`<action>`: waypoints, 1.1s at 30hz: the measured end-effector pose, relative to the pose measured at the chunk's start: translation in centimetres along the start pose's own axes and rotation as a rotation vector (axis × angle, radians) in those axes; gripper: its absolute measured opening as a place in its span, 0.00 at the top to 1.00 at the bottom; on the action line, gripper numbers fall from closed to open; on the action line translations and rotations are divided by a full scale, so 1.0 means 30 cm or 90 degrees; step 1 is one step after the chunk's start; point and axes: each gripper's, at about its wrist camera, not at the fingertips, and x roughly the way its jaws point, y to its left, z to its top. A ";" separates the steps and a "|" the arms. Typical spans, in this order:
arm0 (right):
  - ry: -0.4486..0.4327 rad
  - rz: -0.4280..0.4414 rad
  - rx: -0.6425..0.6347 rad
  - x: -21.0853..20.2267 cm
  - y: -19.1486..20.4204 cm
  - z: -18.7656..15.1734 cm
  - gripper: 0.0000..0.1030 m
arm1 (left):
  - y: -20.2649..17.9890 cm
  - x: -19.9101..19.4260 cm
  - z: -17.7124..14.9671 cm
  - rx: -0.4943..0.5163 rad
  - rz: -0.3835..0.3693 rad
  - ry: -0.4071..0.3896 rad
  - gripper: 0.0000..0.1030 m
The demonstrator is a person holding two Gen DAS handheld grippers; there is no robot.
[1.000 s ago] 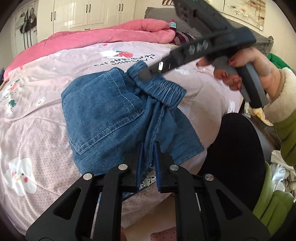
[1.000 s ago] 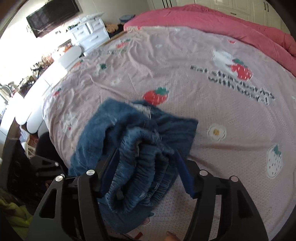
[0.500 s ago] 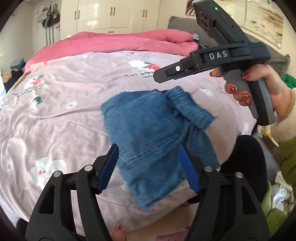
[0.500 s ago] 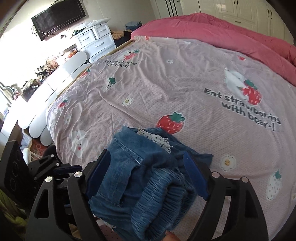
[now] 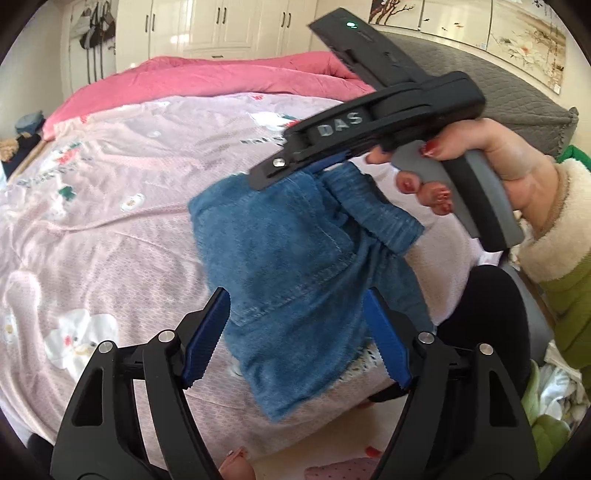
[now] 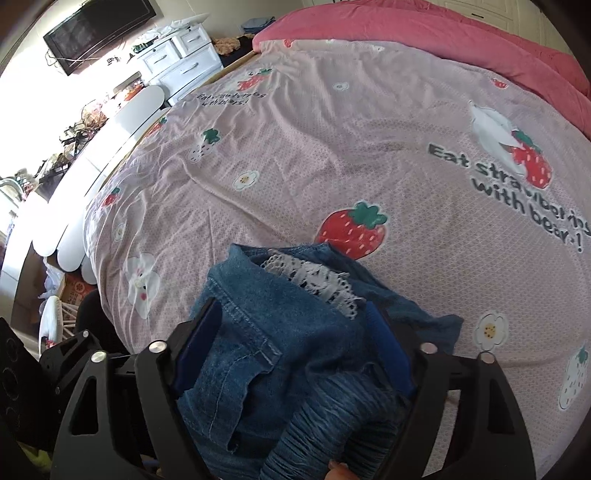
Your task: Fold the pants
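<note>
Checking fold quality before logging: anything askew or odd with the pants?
Yes. The denim pants lie in a lumpy, crooked bundle at the bed's near edge: the elastic waistband sticks out at one side and white lace trim pokes from the folds.

Blue denim pants (image 5: 295, 258), folded into a rumpled bundle, lie at the bed's edge

Bedroom: bed (image 6: 332, 147), wardrobe (image 5: 221, 26), probably dresser (image 6: 181, 55).

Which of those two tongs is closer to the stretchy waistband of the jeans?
Right. The right tongs sit at the waistband, jaws apart around it. The left tongs hang open over the jeans' opposite, lace-trimmed end.
</note>
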 end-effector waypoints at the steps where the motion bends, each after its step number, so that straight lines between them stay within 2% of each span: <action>1: 0.007 -0.001 -0.007 0.010 0.006 -0.003 0.44 | -0.004 0.002 -0.003 0.001 -0.007 0.000 0.35; 2: 0.013 -0.008 -0.015 0.022 0.014 -0.007 0.55 | -0.009 0.003 -0.005 0.005 -0.014 0.001 0.35; 4: 0.019 -0.011 -0.032 0.038 0.029 -0.018 0.70 | -0.026 0.017 -0.015 0.018 -0.028 0.009 0.35; 8: 0.000 -0.017 -0.030 0.027 0.027 -0.028 0.81 | -0.061 0.049 -0.037 0.035 -0.049 0.036 0.35; 12: -0.018 -0.011 -0.023 -0.001 0.010 -0.033 0.84 | -0.081 0.063 -0.053 0.048 -0.042 0.045 0.42; 17: -0.027 -0.010 -0.024 -0.013 0.012 -0.038 0.84 | -0.060 0.062 -0.053 0.032 -0.047 0.045 0.56; 20: -0.028 -0.013 -0.024 -0.012 0.015 -0.035 0.84 | -0.038 0.059 -0.051 0.014 -0.061 0.043 0.58; 26: -0.034 -0.016 -0.021 -0.024 0.016 -0.033 0.84 | -0.062 0.019 -0.059 0.052 -0.078 0.030 0.58; 27: -0.036 -0.019 -0.022 -0.026 0.016 -0.032 0.84 | -0.073 0.023 -0.058 0.060 -0.071 0.028 0.60; 29: -0.039 -0.018 -0.018 -0.028 0.015 -0.030 0.84 | -0.095 0.026 -0.060 0.076 -0.068 0.025 0.71; 33: -0.043 -0.021 -0.016 -0.025 0.009 -0.028 0.84 | -0.125 0.042 -0.052 0.097 -0.063 0.027 0.72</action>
